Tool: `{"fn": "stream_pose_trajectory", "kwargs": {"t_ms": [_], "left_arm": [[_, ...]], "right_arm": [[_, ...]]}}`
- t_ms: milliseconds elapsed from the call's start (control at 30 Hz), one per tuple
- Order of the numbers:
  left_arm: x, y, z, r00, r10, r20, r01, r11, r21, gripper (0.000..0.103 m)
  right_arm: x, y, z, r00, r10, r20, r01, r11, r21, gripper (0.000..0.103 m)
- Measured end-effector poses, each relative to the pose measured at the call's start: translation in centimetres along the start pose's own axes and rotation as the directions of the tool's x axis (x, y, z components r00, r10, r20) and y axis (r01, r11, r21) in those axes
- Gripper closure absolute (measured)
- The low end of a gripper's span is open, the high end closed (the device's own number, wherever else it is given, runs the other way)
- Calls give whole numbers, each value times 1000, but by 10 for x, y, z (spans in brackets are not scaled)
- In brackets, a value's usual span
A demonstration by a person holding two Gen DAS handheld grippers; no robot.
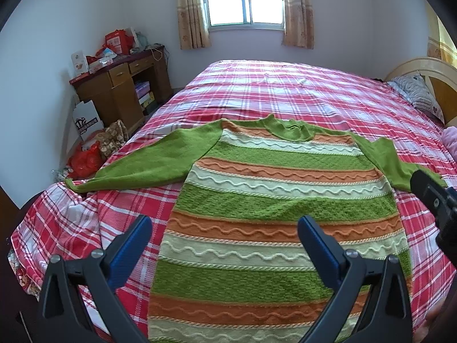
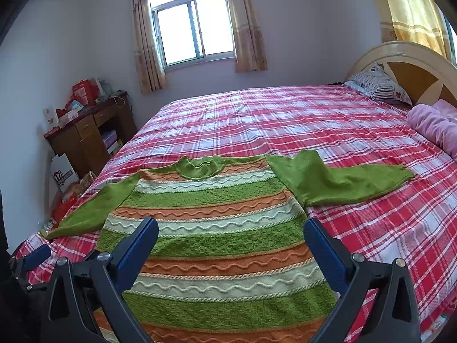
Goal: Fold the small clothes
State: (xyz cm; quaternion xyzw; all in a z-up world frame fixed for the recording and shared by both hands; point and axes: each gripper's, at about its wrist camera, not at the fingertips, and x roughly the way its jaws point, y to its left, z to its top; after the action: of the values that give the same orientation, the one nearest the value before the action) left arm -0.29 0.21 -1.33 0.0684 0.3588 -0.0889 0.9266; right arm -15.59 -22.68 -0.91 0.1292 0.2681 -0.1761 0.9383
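Our left gripper (image 1: 225, 228) and right gripper (image 2: 231, 231): jaws spread wide, holding nothing, above hem end. Striped sweater (image 1: 274, 214) flat on plaid bed (image 1: 314, 91), long axis away from us, collar (image 2: 201, 167) far, sleeves out sideways.

Your right gripper (image 2: 230, 228) is hovering with its jaws spread wide above the striped sweater (image 2: 217, 223), which is lying flat on the plaid bedspread (image 2: 371, 228) (collar pointing toward 12 o'clock). One green sleeve (image 2: 337, 183) is stretching toward 2 o'clock, the other toward 9.
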Motion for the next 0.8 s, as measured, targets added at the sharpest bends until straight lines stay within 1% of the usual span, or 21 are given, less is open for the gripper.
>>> {"fn": "stream_pose_trajectory", "kwargs": {"t_ms": [400,500,800], "left_arm": [[0,-1,1,1000,-2,4,2,1000,-1,0],[6,-5,4,1000,0,-1,0,1000,2,0],[26,-26,16,1000,-25,-10,25,1000,14,0]], "right_arm": [[2,0,1,1000,-12,0,12,1000,-13,1],[5,-3,3,1000,-26,7,26,1000,-15,1],[23,-20,11,998,-65,-11,64,998,-9,1]]}}
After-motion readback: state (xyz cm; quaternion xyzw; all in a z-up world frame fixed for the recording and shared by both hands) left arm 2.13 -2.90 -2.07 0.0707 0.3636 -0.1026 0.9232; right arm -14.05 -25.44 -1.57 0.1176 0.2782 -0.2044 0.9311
